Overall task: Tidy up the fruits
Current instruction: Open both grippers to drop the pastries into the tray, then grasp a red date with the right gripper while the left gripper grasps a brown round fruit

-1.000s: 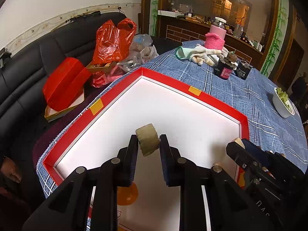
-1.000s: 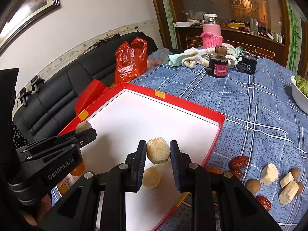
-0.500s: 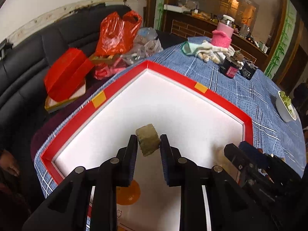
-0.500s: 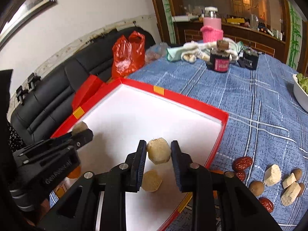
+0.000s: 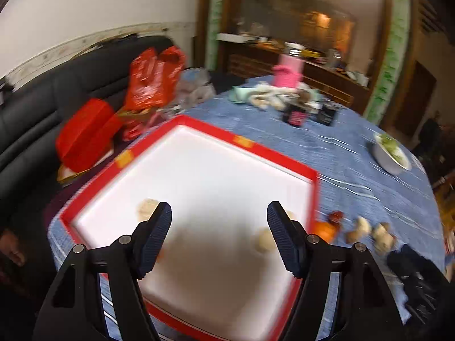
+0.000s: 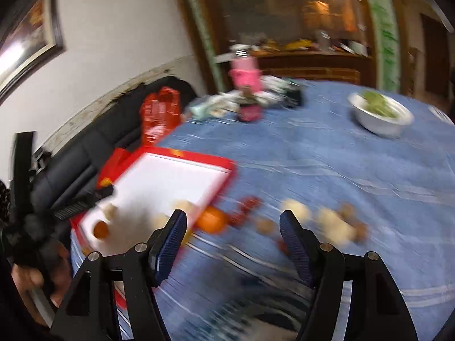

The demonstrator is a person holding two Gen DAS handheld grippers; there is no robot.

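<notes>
Hanging over the red-rimmed white tray [image 5: 287, 160], the left gripper [image 5: 219, 221] has just been opening and now stands released, with nothing between its jaws. A pale piece [image 5: 146, 208] lies on the tray floor just beside its left finger, and another pale piece [image 5: 263, 241] lies close to the right finger, near the tray's right wall. The right gripper [image 6: 233, 227] has also just been opening and is released and empty, held over the blue-clothed bench [image 6: 341, 170] just off the tray's corner. Ahead of it, blurred, an orange fruit [image 6: 212, 221] sits on the cloth touching the tray's rim, with red dates [image 6: 247, 206] beside it and more pale and brown pieces [image 6: 332, 224] strung out to the right. Inside the tray, a small orange fruit [image 6: 101, 229] rests near the front corner. Farther off stands a white bowl [image 6: 381, 123] holding greens, and at the far edge a pink container [image 6: 246, 72].
</notes>
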